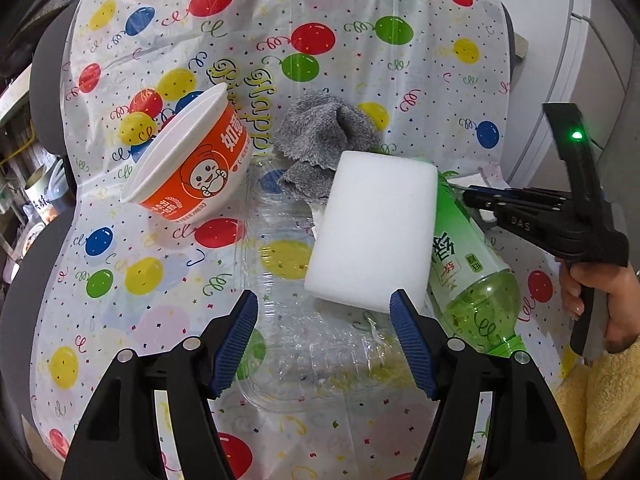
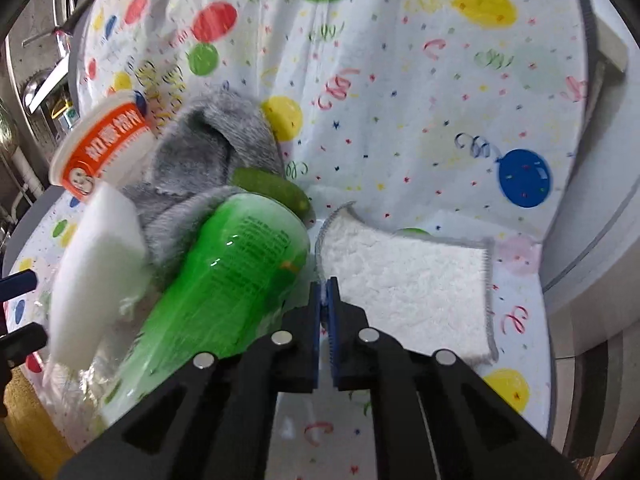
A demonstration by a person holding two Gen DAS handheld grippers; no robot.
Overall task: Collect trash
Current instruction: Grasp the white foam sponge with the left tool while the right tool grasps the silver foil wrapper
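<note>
Right hand-held gripper [image 2: 327, 300] pinches white cloth [image 2: 408, 288]; green bottle [image 2: 224, 280] lies diagonally beside.

Home setting, likely kitchen or dining corner. Round table [image 1: 48, 264] under plastic party cloth [image 1: 360, 8] printed with balloons and "Happy" lettering. Left edge: cluttered shelf [image 1: 24, 200] with tins and jars, blurred. Metal pipes [image 2: 44, 80] visible on left in right wrist view. White appliance or cabinet [image 1: 560, 60] stands behind table.
</note>
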